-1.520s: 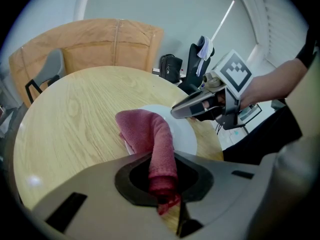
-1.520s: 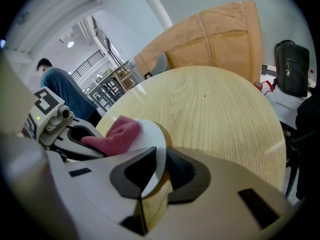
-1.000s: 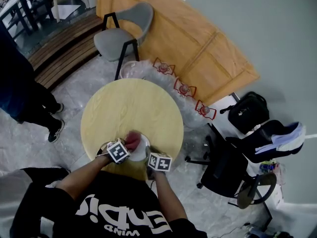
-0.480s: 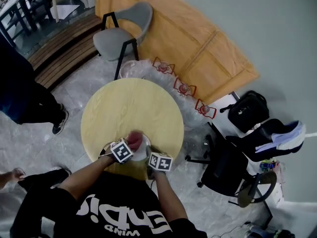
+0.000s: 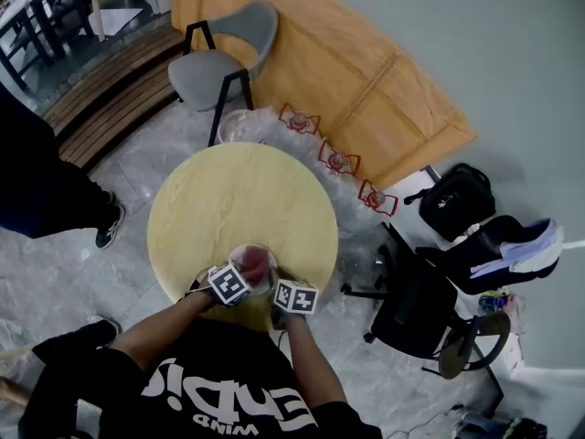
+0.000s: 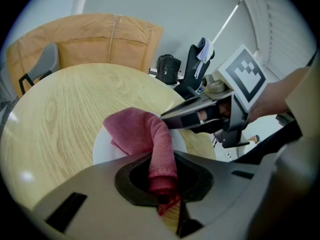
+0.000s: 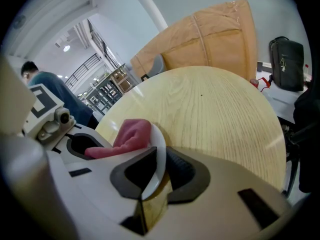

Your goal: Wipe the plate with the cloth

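Red cloth (image 6: 135, 131) lies on the white plate (image 6: 102, 151); the left gripper (image 6: 163, 181) pinches the cloth, the right gripper (image 7: 156, 171) pinches the plate's edge.

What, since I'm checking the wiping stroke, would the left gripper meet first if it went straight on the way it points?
Probably the plate: the left gripper is shut on the cloth, whose bunched end lies on the plate just ahead.
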Demonstrator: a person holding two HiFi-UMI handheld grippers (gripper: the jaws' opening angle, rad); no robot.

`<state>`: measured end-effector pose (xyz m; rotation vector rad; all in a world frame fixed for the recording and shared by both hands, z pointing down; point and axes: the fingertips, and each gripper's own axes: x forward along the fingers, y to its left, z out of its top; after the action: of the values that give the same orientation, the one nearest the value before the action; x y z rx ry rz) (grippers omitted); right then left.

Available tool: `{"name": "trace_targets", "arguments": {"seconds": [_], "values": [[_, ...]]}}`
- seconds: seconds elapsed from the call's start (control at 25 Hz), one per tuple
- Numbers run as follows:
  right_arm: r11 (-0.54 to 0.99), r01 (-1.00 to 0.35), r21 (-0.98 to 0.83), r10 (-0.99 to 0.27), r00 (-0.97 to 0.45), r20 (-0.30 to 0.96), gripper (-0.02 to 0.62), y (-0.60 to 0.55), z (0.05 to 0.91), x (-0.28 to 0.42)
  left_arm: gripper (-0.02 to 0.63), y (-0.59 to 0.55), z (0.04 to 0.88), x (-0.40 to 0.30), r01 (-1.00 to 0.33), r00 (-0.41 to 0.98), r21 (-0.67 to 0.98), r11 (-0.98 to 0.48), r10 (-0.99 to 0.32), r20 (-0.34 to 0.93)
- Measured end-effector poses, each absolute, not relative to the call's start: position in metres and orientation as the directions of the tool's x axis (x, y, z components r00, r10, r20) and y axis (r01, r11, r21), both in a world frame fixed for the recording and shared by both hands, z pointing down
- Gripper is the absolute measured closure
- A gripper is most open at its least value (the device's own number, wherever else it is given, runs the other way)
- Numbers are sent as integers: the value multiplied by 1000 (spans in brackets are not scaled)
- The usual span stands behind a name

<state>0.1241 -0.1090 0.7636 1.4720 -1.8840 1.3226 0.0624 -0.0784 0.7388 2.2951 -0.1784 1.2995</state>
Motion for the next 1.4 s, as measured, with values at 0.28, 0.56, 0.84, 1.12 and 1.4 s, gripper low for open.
{"name": "trace_targets", "arguments": {"seconds": [0.28,0.56,0.84,1.12,1.4], "values": [[-4,-906,-423,-520,-360,775,520,-110,764,124,554,-63,740,64,-338,545,392,-856,161,823],[-1,-906,-423,-520,-360,774,520,-110,765,124,554,-51,738,64,-301,547,413,-860,199,813],[8,-905,-425,-517,-368,773,520,-111,763,125,554,-45,734,55,-306,561,451,-839,224,797],[19,-903,-428,-512,-377,772,520,-110,763,125,554,-45,728,48,-311,560,441,-842,213,801],[32,-900,-436,-516,-388,764,522,-110,764,124,554,-49,730,30,-368,567,443,-817,180,804]]}}
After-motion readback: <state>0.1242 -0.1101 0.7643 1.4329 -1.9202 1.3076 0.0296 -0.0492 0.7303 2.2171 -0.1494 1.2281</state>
